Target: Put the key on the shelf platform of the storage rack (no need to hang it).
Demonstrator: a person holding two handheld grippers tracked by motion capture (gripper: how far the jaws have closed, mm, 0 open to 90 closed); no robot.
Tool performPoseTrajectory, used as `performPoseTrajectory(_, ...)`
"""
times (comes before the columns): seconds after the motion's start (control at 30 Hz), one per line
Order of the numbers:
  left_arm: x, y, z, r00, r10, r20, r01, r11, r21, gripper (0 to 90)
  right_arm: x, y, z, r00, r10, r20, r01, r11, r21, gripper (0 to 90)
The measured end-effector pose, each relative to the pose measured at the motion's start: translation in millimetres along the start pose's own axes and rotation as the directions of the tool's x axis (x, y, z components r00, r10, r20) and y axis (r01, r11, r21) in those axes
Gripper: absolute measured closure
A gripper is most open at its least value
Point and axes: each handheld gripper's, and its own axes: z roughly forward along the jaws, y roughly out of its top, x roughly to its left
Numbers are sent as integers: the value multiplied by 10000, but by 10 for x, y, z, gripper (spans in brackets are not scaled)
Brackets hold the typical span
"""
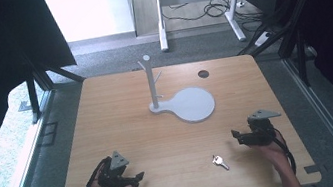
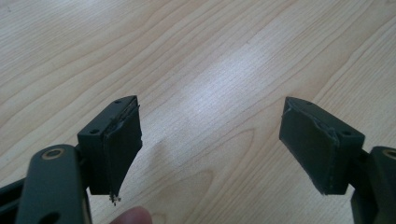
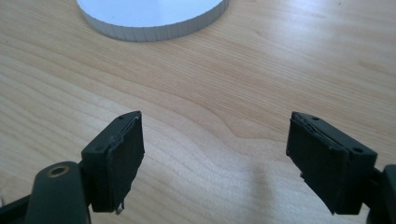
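Tongs: left tongs (image 1: pixel 135 179) lower left and right tongs (image 1: pixel 236 135) lower right, both spread wide, empty | key (image 1: pixel 220 162) lying on counter (image 1: pixel 125 130) lower centre, nearer right tongs, untouched | peg stand (image 1: pixel 151 83) upper centre, bare | hanging looks unstarted.

Between my left gripper (image 1: pixel 137 179) and right gripper (image 1: pixel 236 134) the tabletop (image 1: pixel 125 130) lies bare except for a key (image 1: pixel 220 162) near the front edge. Farther back, mid-table, a white stand (image 1: pixel 151 83) on its round base (image 1: pixel 195 103) blocks passage; bare wood flanks it toward both side edges.
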Motion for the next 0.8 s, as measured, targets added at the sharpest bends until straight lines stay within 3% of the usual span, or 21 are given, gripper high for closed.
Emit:
performPoseTrajectory(0.23, 28, -12, 24, 10000, -51, 0, 51, 10000, 68, 212, 5, 4, -35, 9991, -59, -414, 71, 9996, 284, 241)
performPoseTrajectory(0.43, 21, -13, 49, 10000, -32, 90, 30, 9999, 170, 211, 46, 2, 7, 9987, -197, -466, 220, 9986, 490, 249)
performPoseTrajectory(0.6, 44, -6, 54, 9998, -143, 144, 141, 9998, 137, 210, 46, 17, 1, 9990, -237, -387, 252, 9990, 365, 270)
performPoseTrajectory(0.73, 46, -8, 54, 9998, -159, 127, 158, 9998, 78, 210, 18, 13, -4, 9991, -111, -407, 127, 9991, 402, 273)
performPoseTrajectory(0.8, 30, -10, 40, 9998, -155, 123, 156, 9999, -37, 211, -21, 3, -31, 9982, 181, -573, -165, 9994, 288, 286)
